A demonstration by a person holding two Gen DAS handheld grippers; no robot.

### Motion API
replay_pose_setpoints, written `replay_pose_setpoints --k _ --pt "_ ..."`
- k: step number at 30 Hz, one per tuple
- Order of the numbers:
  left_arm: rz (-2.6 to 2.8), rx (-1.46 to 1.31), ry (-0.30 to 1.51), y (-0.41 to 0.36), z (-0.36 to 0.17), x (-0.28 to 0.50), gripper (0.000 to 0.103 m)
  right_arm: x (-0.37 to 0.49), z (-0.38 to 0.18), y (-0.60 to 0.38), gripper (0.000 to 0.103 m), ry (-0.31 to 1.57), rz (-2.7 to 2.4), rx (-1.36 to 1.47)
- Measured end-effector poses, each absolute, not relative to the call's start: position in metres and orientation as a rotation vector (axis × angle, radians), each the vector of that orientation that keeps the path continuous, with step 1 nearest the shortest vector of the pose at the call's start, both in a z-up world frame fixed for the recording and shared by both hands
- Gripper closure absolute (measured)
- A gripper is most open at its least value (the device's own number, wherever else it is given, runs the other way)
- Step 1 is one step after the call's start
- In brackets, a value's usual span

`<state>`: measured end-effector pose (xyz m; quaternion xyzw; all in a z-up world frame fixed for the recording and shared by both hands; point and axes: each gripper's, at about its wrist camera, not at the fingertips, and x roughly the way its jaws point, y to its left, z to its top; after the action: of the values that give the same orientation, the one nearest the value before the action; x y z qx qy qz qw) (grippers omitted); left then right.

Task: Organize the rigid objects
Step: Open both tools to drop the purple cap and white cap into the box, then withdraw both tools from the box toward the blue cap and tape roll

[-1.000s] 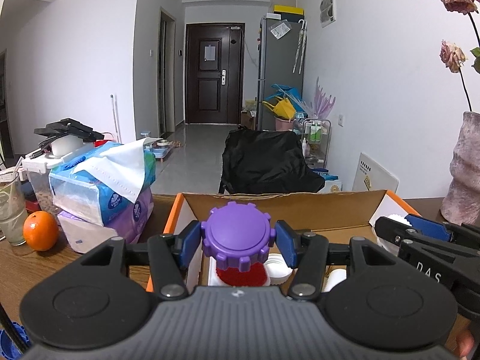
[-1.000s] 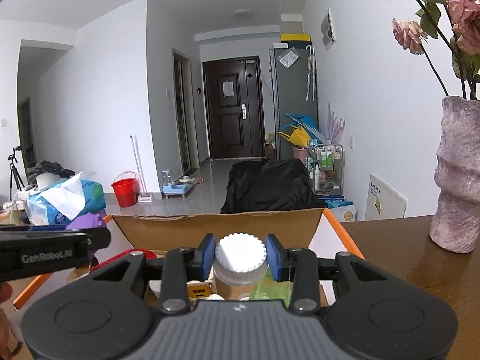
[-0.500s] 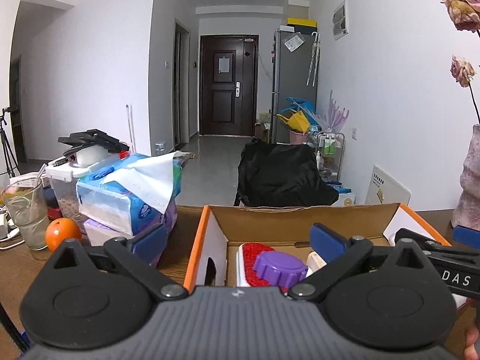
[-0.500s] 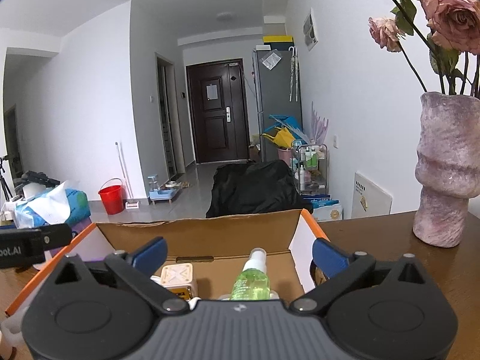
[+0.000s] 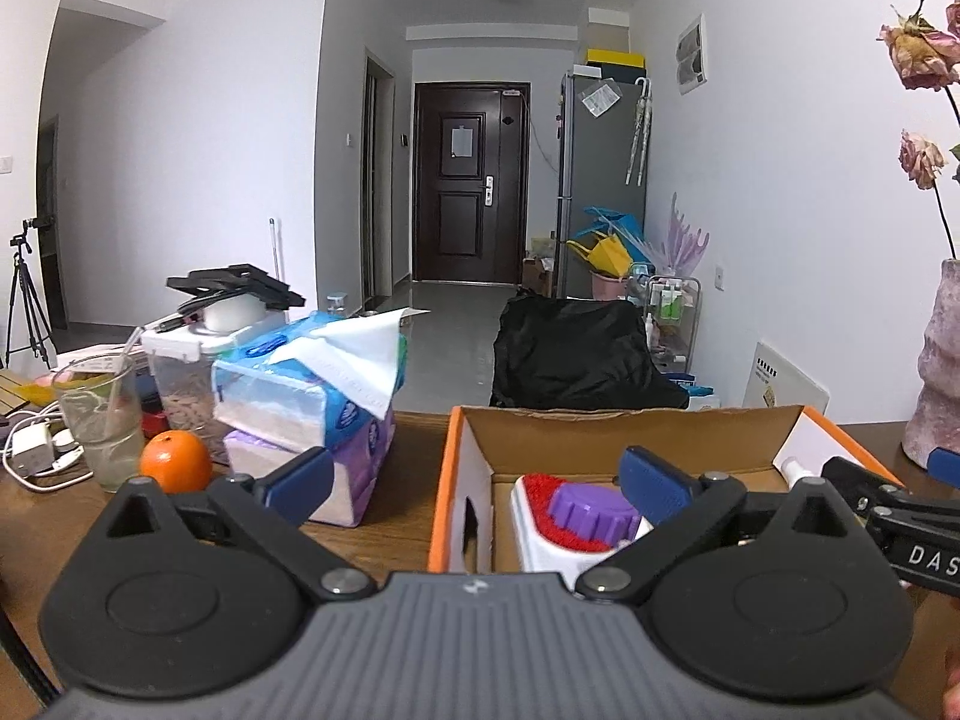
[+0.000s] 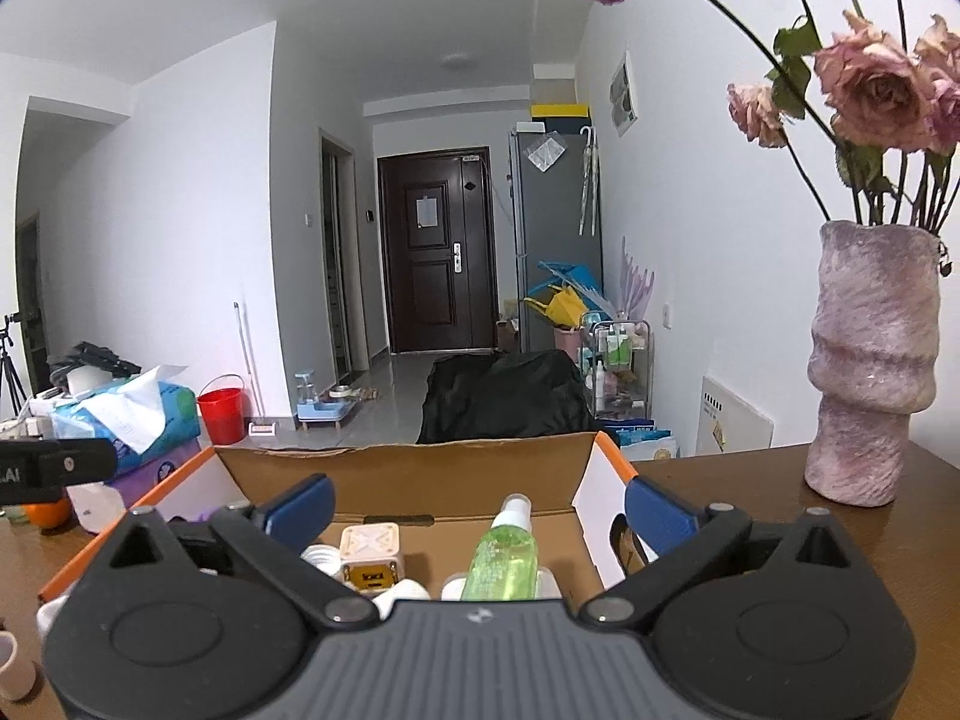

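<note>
1. Left gripper now spread wide, empty; purple ridged cap, clamped a second ago, lies ahead on the red-topped block inside the cardboard box.
2. Right gripper likewise wide; its white cap is released, the green spray bottle ahead.
3. Both drops look complete.

Black claw linkages, blue pads, silver pivot screws.

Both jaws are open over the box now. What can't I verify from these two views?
- Cardboard box floor: near part hidden by each gripper body, both views.
- White caps: right view, mostly behind the right gripper; count unclear.
- Purple cap: left view, right side behind the left gripper finger.
- Vase: left view, cut by the edge.
</note>
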<state>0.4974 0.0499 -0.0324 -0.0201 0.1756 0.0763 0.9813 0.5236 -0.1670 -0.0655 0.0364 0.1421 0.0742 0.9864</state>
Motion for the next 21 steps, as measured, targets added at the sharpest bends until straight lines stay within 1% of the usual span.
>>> replay_pose_setpoints --k 21 --pt "0.192 -0.070 0.398 0.097 -0.039 0.414 0.000 0.441 -0.065 -0.150 0.000 0.300 0.144 0.099"
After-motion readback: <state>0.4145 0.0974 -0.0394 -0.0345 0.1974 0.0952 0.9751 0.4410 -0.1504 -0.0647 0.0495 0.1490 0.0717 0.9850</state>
